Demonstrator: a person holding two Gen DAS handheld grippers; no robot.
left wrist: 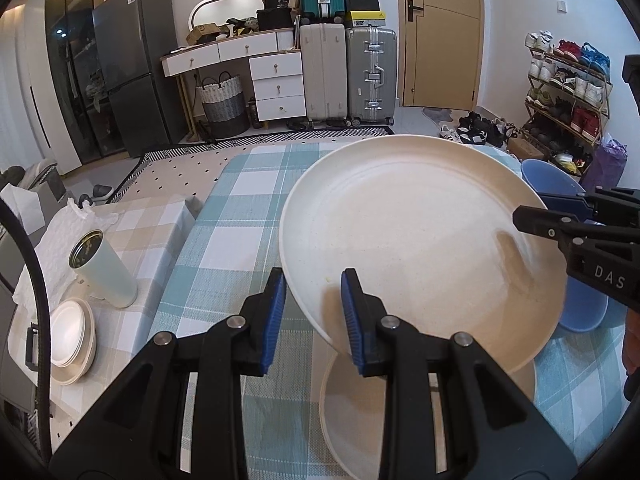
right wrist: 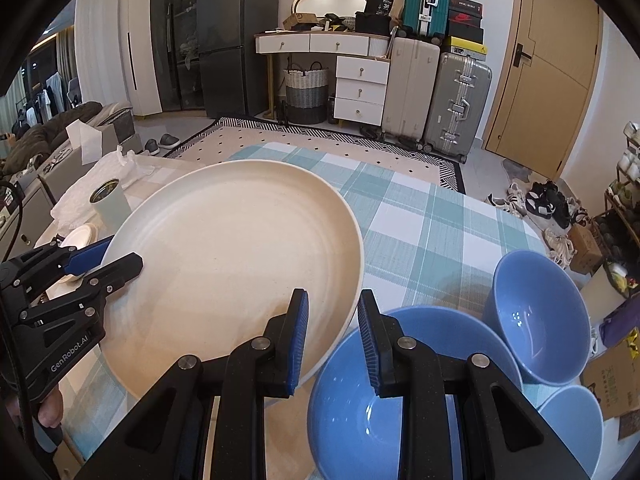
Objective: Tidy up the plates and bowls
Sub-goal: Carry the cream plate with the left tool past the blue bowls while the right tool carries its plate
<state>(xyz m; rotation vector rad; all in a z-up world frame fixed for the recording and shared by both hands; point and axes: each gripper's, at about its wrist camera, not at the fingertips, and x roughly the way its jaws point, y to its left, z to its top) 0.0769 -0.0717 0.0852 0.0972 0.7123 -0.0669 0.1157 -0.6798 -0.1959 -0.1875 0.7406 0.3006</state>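
A large cream plate [left wrist: 420, 240] [right wrist: 232, 256] hangs tilted above the checked table, held by opposite rims. My left gripper [left wrist: 314, 312] is shut on its near-left rim, and shows in the right wrist view [right wrist: 120, 250] at the plate's left edge. On the right rim my right gripper [right wrist: 334, 328] is shut too; the left wrist view catches it [left wrist: 528, 208] at the far right. A second cream plate [left wrist: 352, 420] lies on the cloth under the lifted one. Three blue bowls [right wrist: 360, 412] [right wrist: 536, 320] [right wrist: 572, 428] stand at the table's right end.
On the beige side table to the left stand a stack of small white plates [left wrist: 72, 340], a pale tumbler [left wrist: 104, 268] and crumpled tissue [left wrist: 60, 248]. The blue-checked cloth [left wrist: 224, 220] stretches ahead. Suitcases, drawers and a shoe rack line the far wall.
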